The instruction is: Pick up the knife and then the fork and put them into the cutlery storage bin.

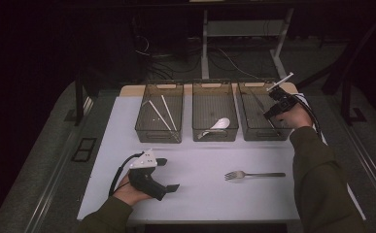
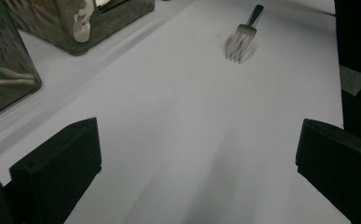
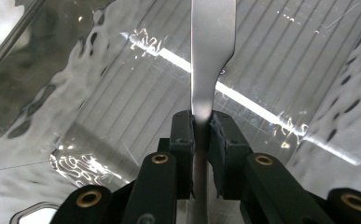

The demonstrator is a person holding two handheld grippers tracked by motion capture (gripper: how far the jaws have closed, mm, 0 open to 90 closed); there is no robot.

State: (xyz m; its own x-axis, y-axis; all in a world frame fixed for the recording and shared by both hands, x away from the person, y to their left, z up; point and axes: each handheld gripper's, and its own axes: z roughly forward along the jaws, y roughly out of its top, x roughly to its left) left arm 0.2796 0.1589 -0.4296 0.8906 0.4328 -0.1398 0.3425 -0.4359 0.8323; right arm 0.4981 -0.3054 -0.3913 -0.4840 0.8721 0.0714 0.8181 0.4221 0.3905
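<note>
A white table (image 1: 195, 189) under dim light, with a pale wooden edge at the far side. Three see-through bins in a row along the far part. Left bin (image 1: 160, 112): two thin white sticks (image 1: 162, 114) lying inside. Middle bin (image 1: 214, 111): a white spoon (image 1: 217, 125) at the near end. Right bin (image 1: 262, 111): close to the table's right edge. A metal fork (image 1: 253, 174) flat on the bare top, nearer than the bins, prongs to the left, handle to the right. Well apart from the bins. Plenty of bare white top between fork and bins.
</note>
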